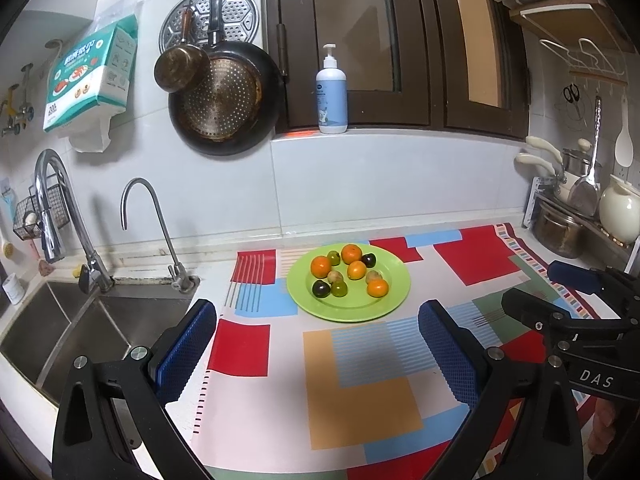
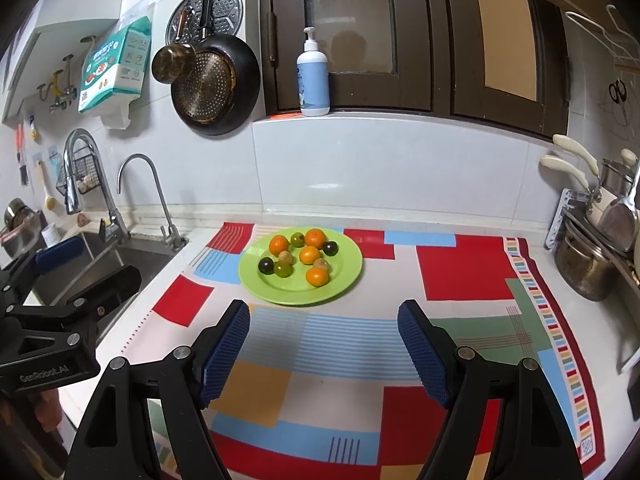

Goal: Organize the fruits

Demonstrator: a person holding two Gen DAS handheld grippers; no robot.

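Observation:
A green plate [image 1: 360,309] [image 2: 345,277] sits at the back of a patterned mat on the counter. It holds several small fruits: oranges [image 1: 321,266] [image 2: 317,276], green ones [image 1: 339,289] [image 2: 283,269], dark ones [image 1: 320,288] [image 2: 265,265] and brownish ones [image 1: 373,276] [image 2: 321,264]. My left gripper [image 1: 320,348] [image 2: 86,270] hovers open over the mat, short of the plate, nothing between its blue pads. My right gripper [image 2: 324,344] [image 1: 554,292] is likewise open and empty, beside the left one and nearer than the plate.
A steel sink [image 1: 80,332] with two faucets [image 1: 60,208] lies left of the mat. Pots on a rack [image 2: 588,264] stand at the right. A soap bottle [image 1: 331,94] is on the window ledge. Pans [image 1: 222,100] hang on the tiled wall.

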